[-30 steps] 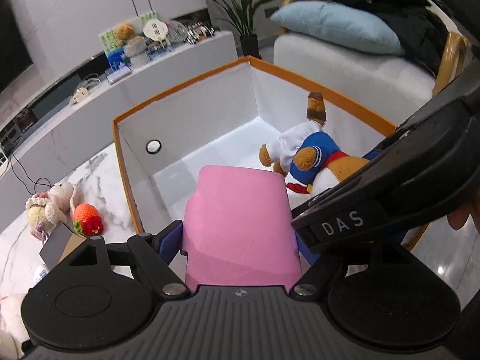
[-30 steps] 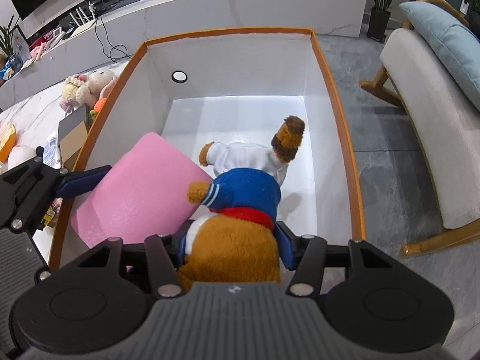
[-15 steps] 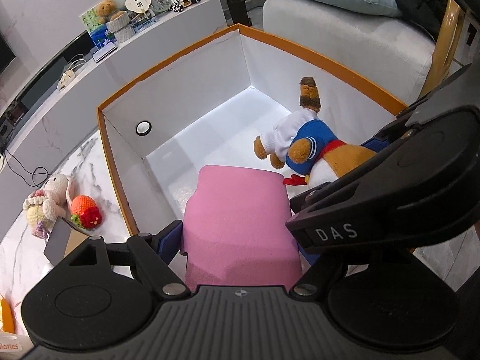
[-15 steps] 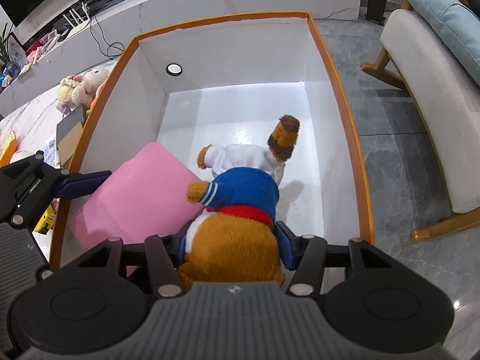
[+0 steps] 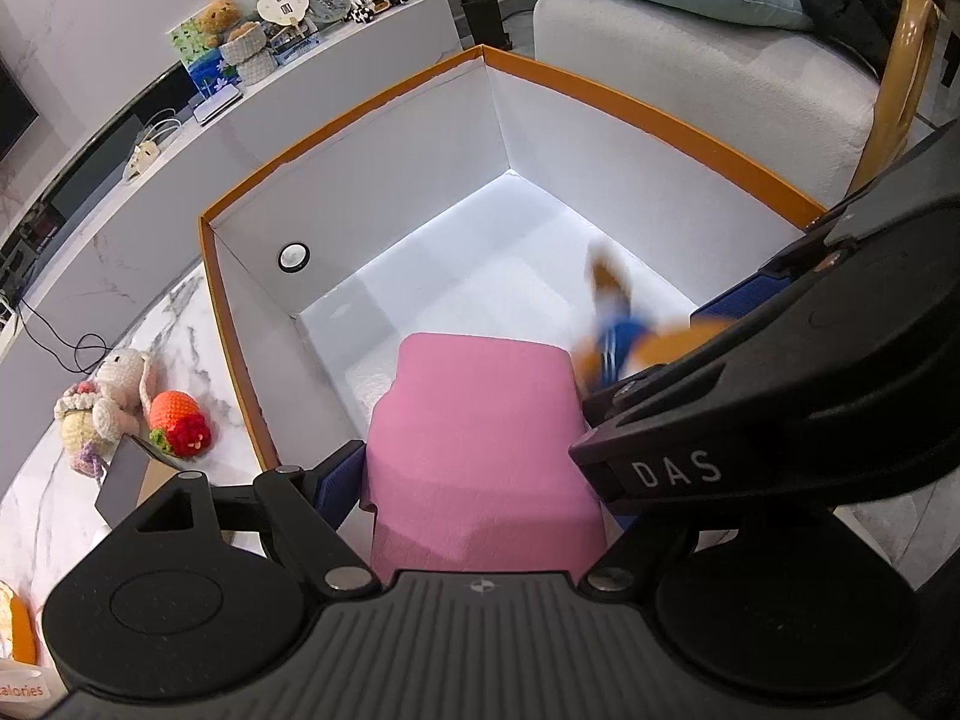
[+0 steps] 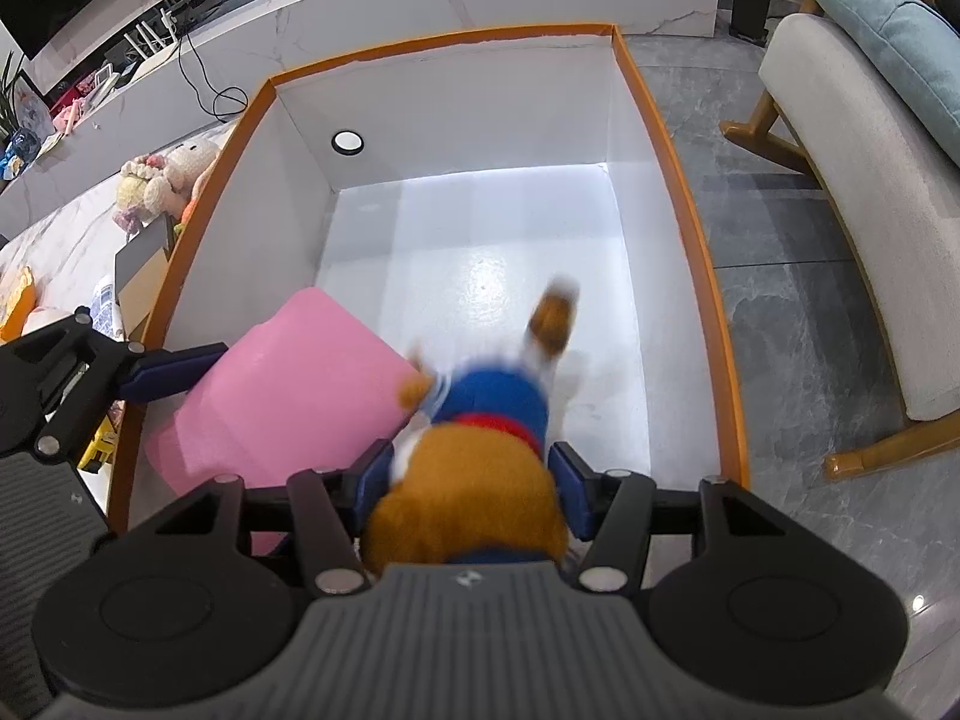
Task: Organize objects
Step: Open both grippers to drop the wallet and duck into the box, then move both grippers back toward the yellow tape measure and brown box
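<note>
My left gripper [image 5: 480,474] is shut on a pink foam block [image 5: 480,426] and holds it over the near left corner of a big white box with an orange rim [image 5: 336,138]. The block also shows in the right wrist view [image 6: 288,390]. My right gripper [image 6: 471,474] is around a brown plush toy in a blue and white outfit [image 6: 480,456]; its blue pads [image 6: 567,480] stand a little wider than before. The toy looks blurred, hanging over the box [image 6: 672,162] floor. It shows blurred in the left wrist view [image 5: 618,324].
A crochet bunny [image 5: 102,402] and a strawberry toy [image 5: 177,423] lie on the marble table left of the box, beside a small cardboard box [image 5: 129,474]. A sofa chair with a blue pillow [image 6: 864,138] stands right. A white TV bench [image 5: 198,132] runs behind.
Both grippers rose a little over the box. The right pads spread slightly and the plush toy became blurred, moving downward. The pink block stays gripped.
</note>
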